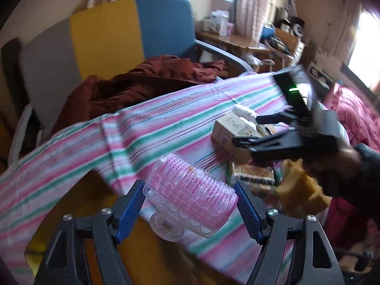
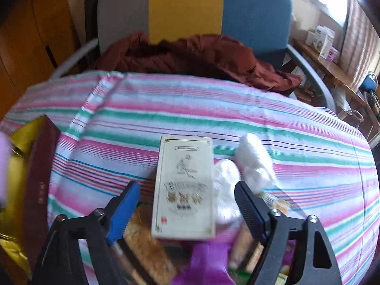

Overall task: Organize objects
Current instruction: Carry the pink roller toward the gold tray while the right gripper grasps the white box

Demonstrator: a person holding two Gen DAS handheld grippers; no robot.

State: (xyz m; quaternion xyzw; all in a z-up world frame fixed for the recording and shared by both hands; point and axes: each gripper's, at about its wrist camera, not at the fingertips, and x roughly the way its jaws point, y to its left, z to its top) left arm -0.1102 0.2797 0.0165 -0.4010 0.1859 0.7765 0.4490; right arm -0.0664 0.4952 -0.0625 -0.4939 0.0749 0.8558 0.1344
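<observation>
My left gripper [image 1: 190, 198] holds a clear ribbed plastic container [image 1: 190, 199] between its blue pads, above the edge of the striped cloth [image 1: 166, 118]. My right gripper [image 2: 187, 201] is open and empty, its fingers on either side of a cream box [image 2: 185, 187] lying on a pile of packets. White wrapped bundles [image 2: 254, 161] lie just right of the box. In the left wrist view the right gripper [image 1: 244, 129] hovers over the same box [image 1: 232, 133].
A red box lined with gold foil [image 2: 35, 178] sits at the left. Snack packets [image 1: 251, 173] and a purple object [image 2: 209, 261] lie in the pile. A dark red garment [image 2: 190, 54] lies on the chair behind. A cluttered desk [image 1: 237, 40] is at the back right.
</observation>
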